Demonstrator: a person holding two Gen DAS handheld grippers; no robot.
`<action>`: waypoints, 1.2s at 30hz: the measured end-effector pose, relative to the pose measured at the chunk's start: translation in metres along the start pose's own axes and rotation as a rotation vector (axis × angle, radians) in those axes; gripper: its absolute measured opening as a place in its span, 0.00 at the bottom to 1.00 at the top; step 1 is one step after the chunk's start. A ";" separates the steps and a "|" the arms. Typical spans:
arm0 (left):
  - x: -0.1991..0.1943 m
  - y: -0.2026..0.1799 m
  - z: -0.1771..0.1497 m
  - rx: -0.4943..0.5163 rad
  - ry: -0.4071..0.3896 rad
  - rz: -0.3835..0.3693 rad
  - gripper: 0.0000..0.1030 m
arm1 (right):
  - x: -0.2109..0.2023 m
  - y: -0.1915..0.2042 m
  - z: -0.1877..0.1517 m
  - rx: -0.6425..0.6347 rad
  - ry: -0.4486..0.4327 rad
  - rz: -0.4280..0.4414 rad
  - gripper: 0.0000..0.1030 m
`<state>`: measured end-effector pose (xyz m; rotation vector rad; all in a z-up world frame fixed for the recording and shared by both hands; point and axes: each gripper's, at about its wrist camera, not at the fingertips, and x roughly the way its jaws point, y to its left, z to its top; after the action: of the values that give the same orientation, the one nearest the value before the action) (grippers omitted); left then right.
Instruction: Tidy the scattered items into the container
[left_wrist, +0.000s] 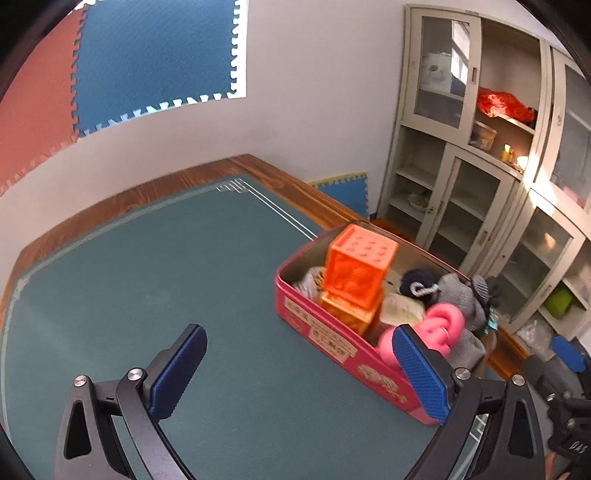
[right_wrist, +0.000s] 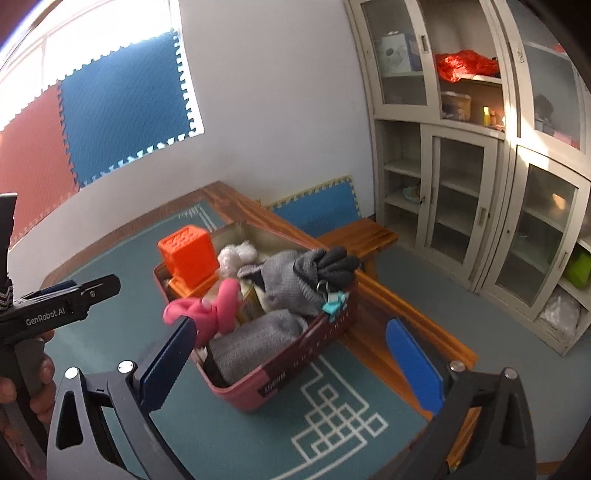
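A pink tin box (left_wrist: 332, 343) stands on the green table mat, packed with items. An orange cube (left_wrist: 358, 266) sits on top of a second orange block at its left end. A pink knotted ring (left_wrist: 439, 325), grey knitted pieces (left_wrist: 461, 295) and a dark ball (left_wrist: 417, 282) fill the remainder. My left gripper (left_wrist: 299, 336) is open and empty, its right pad near the tin's front wall. In the right wrist view the tin (right_wrist: 295, 365) lies between the wide-open fingers of my right gripper (right_wrist: 291, 328), which holds nothing. The cube (right_wrist: 188, 254), ring (right_wrist: 218, 306) and grey knits (right_wrist: 288, 284) show there too.
The table's wooden edge (right_wrist: 406, 314) runs just right of the tin, with a wooden bench (right_wrist: 365, 236) beyond it. Grey glass-door cabinets (right_wrist: 461, 184) fill the right side. Foam mats (left_wrist: 147, 55) hang on the wall. A hand (right_wrist: 37, 369) holds the left gripper's handle.
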<state>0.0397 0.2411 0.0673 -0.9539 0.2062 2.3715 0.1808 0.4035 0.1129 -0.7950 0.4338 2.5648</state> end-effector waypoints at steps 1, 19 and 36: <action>-0.002 -0.003 -0.002 0.007 0.003 -0.005 0.99 | 0.001 0.002 -0.001 -0.012 0.017 0.011 1.00; -0.018 -0.033 -0.016 0.063 0.036 -0.072 0.99 | -0.003 0.021 -0.015 -0.143 0.098 -0.010 1.00; -0.010 -0.045 -0.025 0.087 0.062 -0.055 0.99 | 0.006 0.030 -0.019 -0.159 0.127 0.007 1.00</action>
<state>0.0851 0.2655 0.0589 -0.9800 0.3006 2.2655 0.1704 0.3715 0.0995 -1.0188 0.2732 2.5883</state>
